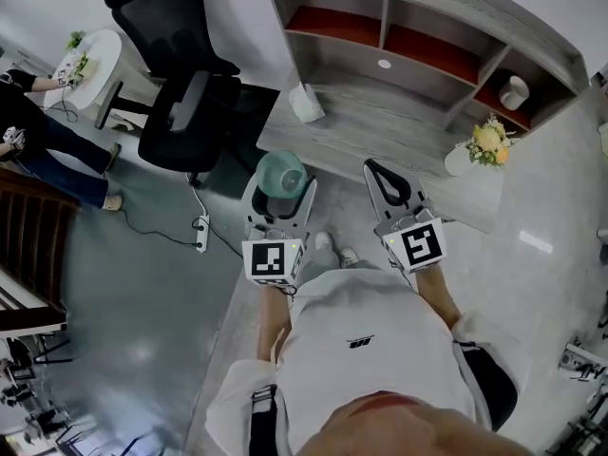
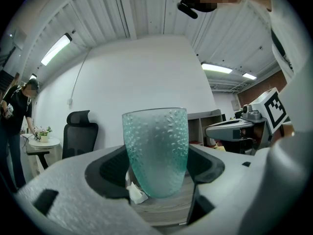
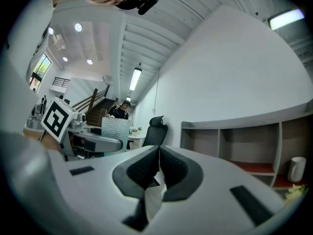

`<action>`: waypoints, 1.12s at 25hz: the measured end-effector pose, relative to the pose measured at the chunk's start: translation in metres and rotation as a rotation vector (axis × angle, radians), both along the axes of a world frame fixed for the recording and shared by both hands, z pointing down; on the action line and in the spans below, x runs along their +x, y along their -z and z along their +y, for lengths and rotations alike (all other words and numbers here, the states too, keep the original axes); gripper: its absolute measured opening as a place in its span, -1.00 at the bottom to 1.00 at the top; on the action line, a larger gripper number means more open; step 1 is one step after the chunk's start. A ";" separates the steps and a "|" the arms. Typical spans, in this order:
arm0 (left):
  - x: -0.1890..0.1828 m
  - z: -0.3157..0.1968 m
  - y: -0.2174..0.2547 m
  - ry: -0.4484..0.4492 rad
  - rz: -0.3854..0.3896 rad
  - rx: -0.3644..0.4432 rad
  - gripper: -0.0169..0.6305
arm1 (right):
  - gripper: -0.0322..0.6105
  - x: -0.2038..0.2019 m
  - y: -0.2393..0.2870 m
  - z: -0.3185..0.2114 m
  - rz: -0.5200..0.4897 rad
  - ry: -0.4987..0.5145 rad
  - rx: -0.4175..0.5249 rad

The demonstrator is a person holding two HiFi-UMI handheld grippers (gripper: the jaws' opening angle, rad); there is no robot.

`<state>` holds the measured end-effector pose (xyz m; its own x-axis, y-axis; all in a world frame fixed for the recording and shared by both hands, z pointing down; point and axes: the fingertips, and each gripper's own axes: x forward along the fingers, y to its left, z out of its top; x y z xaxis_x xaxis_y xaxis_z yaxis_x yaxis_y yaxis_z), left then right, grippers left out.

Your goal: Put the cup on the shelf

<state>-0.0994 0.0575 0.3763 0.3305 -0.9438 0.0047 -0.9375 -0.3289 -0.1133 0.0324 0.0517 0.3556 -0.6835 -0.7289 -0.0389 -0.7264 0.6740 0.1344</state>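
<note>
- The left hand-held gripper (image 2: 156, 166) pinches the cup (image 2: 155, 151) between its two pads, one on each side of the lower body.
- The cup stands upright in that grip. Its long axis is vertical, the open mouth is up and the narrower base is down (the head view looks straight into the mouth).
- It is pale green, see-through glass with a pebbled skin.
- Its base sits low between the jaws, and it cannot be told whether it rests on anything.
- Beside it on the right, the right hand-held gripper (image 1: 385, 180) has its jaws pressed together with nothing between them. Its own view shows the two dark pads meeting.
- Ahead of both hand-held grippers lies the grey wood surface (image 1: 380, 126), with a crumpled white tissue (image 1: 306, 103) on its left part.
- Beyond the surface stands the shelf (image 1: 446, 0), its compartments red-floored. The rightmost one holds a white mug (image 1: 514, 91).
- Ahead and to the right of the right hand-held gripper is a small bunch of flowers (image 1: 487, 141).
- Ahead and to the left of the left hand-held gripper stands a black office chair (image 1: 180, 93).
- The frame's edge cuts off the shelf's top.
</note>
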 end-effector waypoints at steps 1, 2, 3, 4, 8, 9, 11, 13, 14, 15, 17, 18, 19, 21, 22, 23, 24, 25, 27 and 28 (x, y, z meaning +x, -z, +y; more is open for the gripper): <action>-0.001 -0.003 0.000 0.001 0.000 -0.001 0.20 | -0.81 -0.001 -0.001 -0.003 0.001 0.000 -0.001; -0.002 -0.007 -0.001 0.001 0.001 -0.002 0.20 | -0.81 -0.001 -0.001 -0.007 0.000 -0.001 -0.003; -0.002 -0.011 -0.001 0.001 0.001 -0.002 0.20 | -0.81 -0.002 -0.001 -0.011 -0.001 -0.003 -0.004; -0.003 -0.014 -0.001 0.000 0.001 -0.001 0.20 | -0.81 -0.003 -0.002 -0.014 -0.001 -0.005 -0.005; -0.010 -0.029 -0.001 0.001 -0.001 -0.001 0.20 | -0.81 -0.007 -0.002 -0.029 0.007 -0.015 -0.002; -0.012 -0.033 0.000 0.001 -0.002 0.001 0.20 | -0.81 -0.008 -0.001 -0.034 0.009 -0.017 -0.001; -0.014 -0.041 -0.001 -0.003 -0.006 0.004 0.20 | -0.81 -0.011 -0.001 -0.042 0.008 -0.021 0.002; -0.017 -0.050 -0.002 -0.008 -0.007 0.003 0.20 | -0.81 -0.013 -0.002 -0.050 0.006 -0.028 -0.001; -0.018 -0.054 -0.003 -0.010 -0.006 0.001 0.20 | -0.81 -0.015 -0.003 -0.054 0.006 -0.031 -0.004; -0.019 -0.059 -0.003 -0.014 -0.006 -0.001 0.20 | -0.81 -0.016 -0.003 -0.058 0.007 -0.034 -0.006; -0.021 -0.068 -0.005 -0.023 -0.006 -0.002 0.20 | -0.81 -0.019 -0.005 -0.067 0.007 -0.039 -0.006; -0.022 -0.073 -0.006 -0.026 -0.007 -0.003 0.20 | -0.81 -0.020 -0.006 -0.071 0.007 -0.042 -0.006; -0.023 -0.078 -0.007 -0.029 -0.008 -0.005 0.20 | -0.81 -0.021 -0.006 -0.075 0.007 -0.045 -0.008; -0.026 -0.088 -0.009 -0.037 -0.008 -0.010 0.20 | -0.81 -0.023 -0.008 -0.084 0.008 -0.054 -0.014; -0.027 -0.093 -0.010 -0.042 -0.009 -0.012 0.20 | -0.81 -0.024 -0.009 -0.089 0.007 -0.060 -0.018; -0.028 -0.098 -0.011 -0.048 -0.009 -0.015 0.20 | -0.81 -0.025 -0.010 -0.093 0.005 -0.065 -0.020; -0.029 -0.103 -0.012 -0.053 -0.009 -0.017 0.20 | -0.81 -0.027 -0.010 -0.098 0.003 -0.071 -0.020; -0.030 -0.108 -0.014 -0.058 -0.008 -0.019 0.20 | -0.81 -0.028 -0.011 -0.103 0.002 -0.076 -0.020; -0.034 -0.119 -0.015 -0.068 -0.005 -0.023 0.20 | -0.81 -0.032 -0.012 -0.113 0.007 -0.086 -0.024; -0.037 -0.125 -0.016 -0.073 -0.004 -0.026 0.20 | -0.81 -0.035 -0.013 -0.119 0.009 -0.092 -0.029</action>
